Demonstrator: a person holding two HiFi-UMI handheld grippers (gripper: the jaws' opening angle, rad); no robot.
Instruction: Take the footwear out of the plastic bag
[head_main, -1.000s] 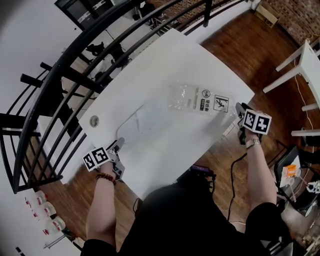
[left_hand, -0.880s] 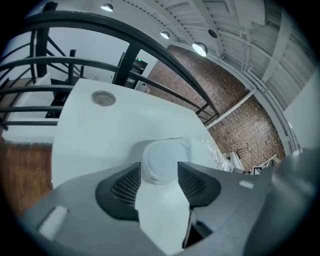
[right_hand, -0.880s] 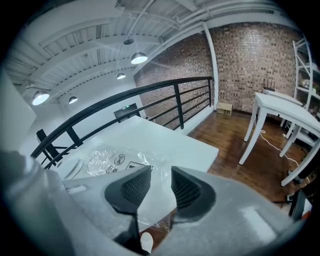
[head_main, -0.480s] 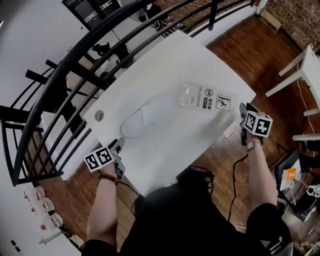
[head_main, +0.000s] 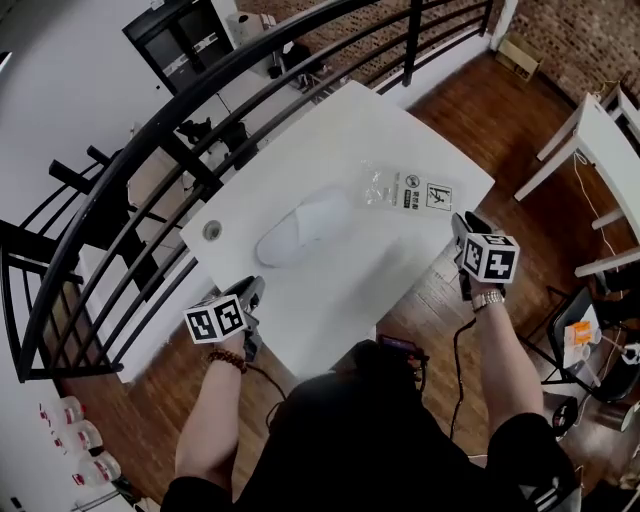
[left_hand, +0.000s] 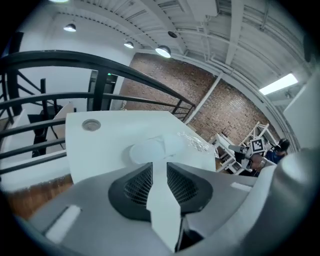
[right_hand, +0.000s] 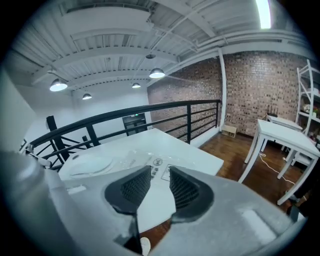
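Footwear: one white slipper (head_main: 300, 228) lies flat on the white table (head_main: 345, 125), roughly mid-surface and toward the left corner. It is outside the plastic bag (head_main: 410, 190). The bag is clear, carries printed labels, and lies flat between the slipper and the right corner. One end of the slipper sits just beside the bag's near end; contact between the two cannot be confirmed. A round grommet (head_main: 211, 230) is set in the table at the left corner, near the slipper's rounded end.

Left gripper (head_main: 254, 291): held over the table edge that runs from the left corner to the near corner, pointing at the slipper. In the left gripper view the slipper (left_hand: 150, 149) and the bag (left_hand: 196, 142) appear beyond the left gripper's (left_hand: 155, 167) tips. The jaws have just been closing, but a gap remains. Nothing is between the pads; bare table shows through the gap.

Right gripper (head_main: 461, 224): held at the table edge close to the right corner, just beside the bag and clear of it. In the right gripper view the bag (right_hand: 156, 163) and the slipper (right_hand: 90, 165) lie ahead of the right gripper (right_hand: 160, 176). The jaws have just been opening slightly and stand apart with nothing in them.

A black railing (head_main: 150, 140) runs past the far left edge of the table.
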